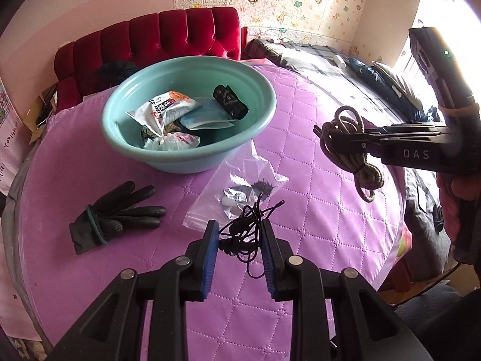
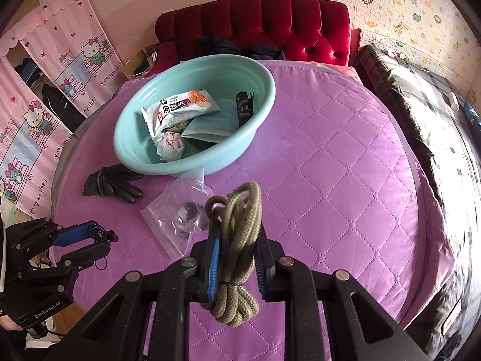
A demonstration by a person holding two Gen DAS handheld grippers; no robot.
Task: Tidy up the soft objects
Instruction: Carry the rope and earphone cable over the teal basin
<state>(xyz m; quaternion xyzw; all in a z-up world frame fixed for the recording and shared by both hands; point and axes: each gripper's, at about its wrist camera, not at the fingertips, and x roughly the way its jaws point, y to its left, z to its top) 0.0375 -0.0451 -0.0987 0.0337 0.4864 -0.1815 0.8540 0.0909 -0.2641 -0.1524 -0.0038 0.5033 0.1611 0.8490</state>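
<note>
My left gripper (image 1: pixel 239 240) pinches a tangle of thin black cord (image 1: pixel 246 240) between its blue pads, jaws narrow, low in the middle of the left wrist view. My right gripper (image 2: pixel 237 240) is clamped on a bundle of olive rope (image 2: pixel 240 240), whose loops stick out above the fingertips and whose tied end hangs below them; in the left wrist view that same bundle sits at the right edge, clear of the bedding.

The teal basin (image 1: pixel 168 162) stands in the upper middle of both views on the purple quilted cover (image 1: pixel 315 210), already holding a snack packet (image 1: pixel 168 108), a crumpled white bag (image 1: pixel 174 143) and a black pouch (image 1: pixel 230 102). Its near rim touches the corner of a clear zip bag (image 1: pixel 228 192), which lies flat between the basin and my left fingers. A black glove (image 1: pixel 117 213) lies to the left, apart from the zip bag.

The right half of the cover is bare up to its curved edge, where a dark checked blanket (image 2: pixel 421 105) begins. Behind the basin the red tufted headboard (image 2: pixel 270 21) closes off the top of the frame.
</note>
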